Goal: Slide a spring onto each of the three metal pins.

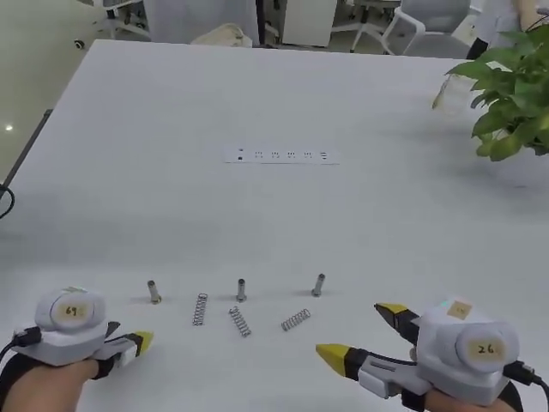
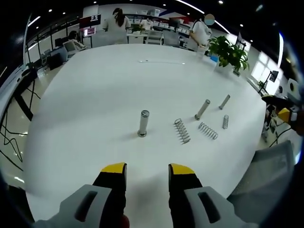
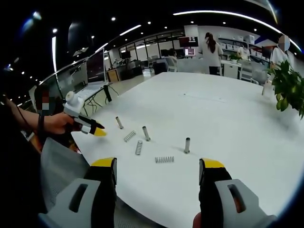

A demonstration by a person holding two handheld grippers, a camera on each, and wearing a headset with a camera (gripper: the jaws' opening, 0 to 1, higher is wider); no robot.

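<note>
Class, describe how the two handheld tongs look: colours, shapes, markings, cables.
Both left tongs and right tongs have rounded pale grey bodies, black jaws with yellow tips and a black rear cable. Round top labels read 69 on the left, 26 on the right.

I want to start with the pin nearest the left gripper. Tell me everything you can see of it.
The pin is a short cylinder of shiny grey metal with a slightly wider foot. It stands upright on the white table, leftmost of three in the head view, with no spring on it. The nearest spring lies flat to its right, apart from it. The left gripper points at it, jaws open, not touching.
</note>
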